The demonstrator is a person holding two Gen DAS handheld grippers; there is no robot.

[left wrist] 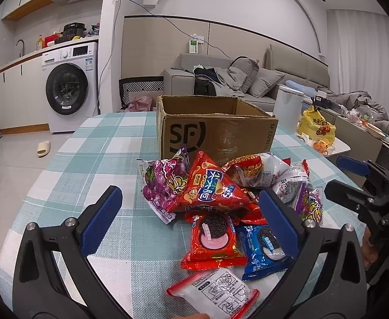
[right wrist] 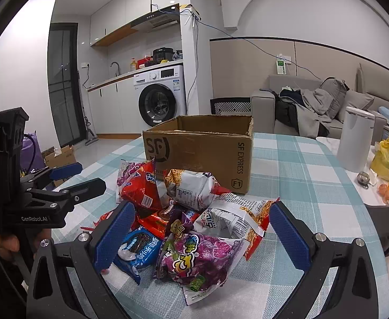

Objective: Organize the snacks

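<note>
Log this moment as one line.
left gripper: open, empty | right gripper: open, empty | snacks: piled on table | box: open

The cardboard box (left wrist: 215, 130) stands on the bench (left wrist: 93, 159). The snack pile (left wrist: 221, 202) lies on the bench directly before the box. A washing machine (left wrist: 71, 87) stands behind-left of the box; a sofa (left wrist: 247, 79) behind it.

We see a brown cardboard box (left wrist: 215, 130), dull and a bit rough. The tablecloth (left wrist: 109, 143) is woven cloth, soft and not shiny. The snack bags (right wrist: 194, 255) are thin crinkly plastic, and they shine in the light. Our left gripper (left wrist: 191, 220) and right gripper (right wrist: 202, 236) are black plastic with bumpy blue pads (right wrist: 287, 236) and small shiny metal screws (right wrist: 321, 237).
</note>
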